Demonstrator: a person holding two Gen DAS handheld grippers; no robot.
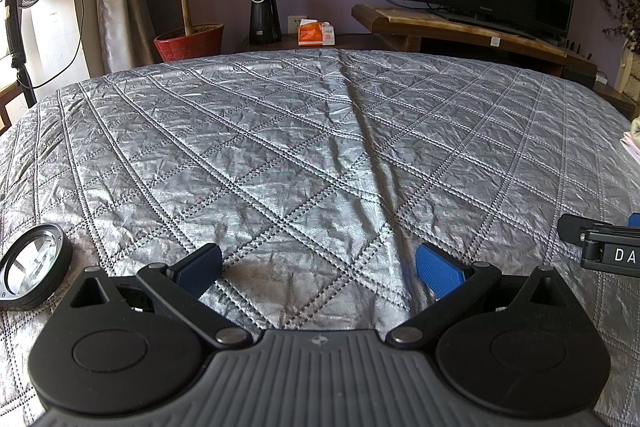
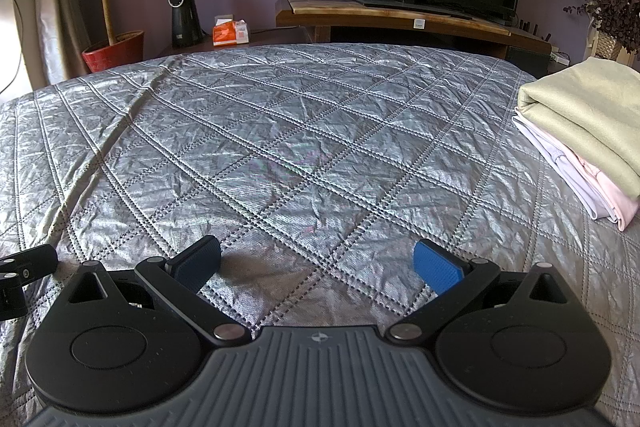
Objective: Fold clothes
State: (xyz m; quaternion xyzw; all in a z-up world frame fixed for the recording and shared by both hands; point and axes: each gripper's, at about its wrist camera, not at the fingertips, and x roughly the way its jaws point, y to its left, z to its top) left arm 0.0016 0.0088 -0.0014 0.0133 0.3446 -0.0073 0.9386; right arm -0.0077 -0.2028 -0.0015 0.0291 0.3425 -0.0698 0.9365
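Your left gripper [image 1: 318, 269] sat low over the bed [image 1: 280, 131] with its blue pads spread wide apart and nothing between them. From the left wrist view, the quilted silver cover ahead of you was bare of any garment; only a round glass lens [image 1: 32, 269] lay on it just beside the gripper's left side, and a sliver of the clothes showed at the far right edge. Part of your other tool poked in from the right.

Your right gripper [image 2: 318, 267] was in the same state in the right wrist view: pads apart, empty, resting low over the cover. The task's things were off to your right, a stack of folded clothes [image 2: 584, 135] near the bed's right edge, a pale green piece on top of white and pink ones. It lay well apart from both grippers.

No loose garment was in sight, so you were between items, or perhaps finished; I cannot tell which. If more remained, your next move called for bringing an unfolded piece onto the bare middle of the bed and spreading it flat, keeping clear of the lens and the stack.
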